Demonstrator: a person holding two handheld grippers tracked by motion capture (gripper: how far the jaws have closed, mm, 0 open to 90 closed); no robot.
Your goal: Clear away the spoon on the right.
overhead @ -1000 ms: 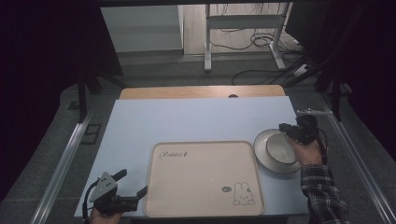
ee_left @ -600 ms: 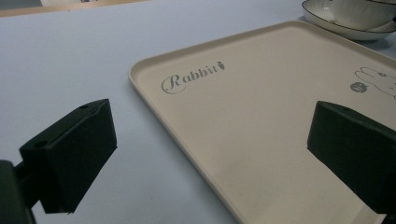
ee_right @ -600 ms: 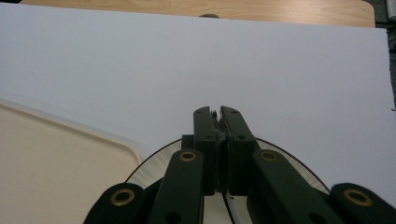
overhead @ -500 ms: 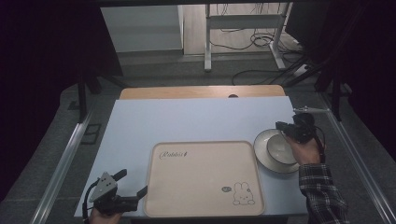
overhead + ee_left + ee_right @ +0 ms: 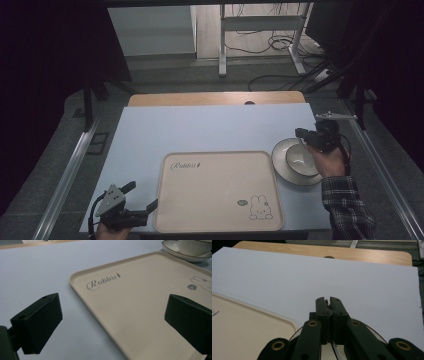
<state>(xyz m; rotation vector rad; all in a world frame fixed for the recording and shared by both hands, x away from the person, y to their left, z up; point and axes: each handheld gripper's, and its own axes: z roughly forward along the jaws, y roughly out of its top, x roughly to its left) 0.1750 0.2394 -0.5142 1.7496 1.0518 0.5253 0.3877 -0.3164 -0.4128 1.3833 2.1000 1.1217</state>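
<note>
Fingers of the right gripper (image 5: pixel 306 137) are pinched on the bowl (image 5: pixel 301 159) rim; left gripper (image 5: pixel 142 198) fingers are spread. Glazed, brittle, slippery ware is judged; a firm rim hold is advised.

A small white bowl (image 5: pixel 301 159) sits upright inside a shallow white plate (image 5: pixel 280 165) with a dark rim. Both lie on the pale blue table cover, just beside the right edge of the cream tray (image 5: pixel 218 192).
</note>
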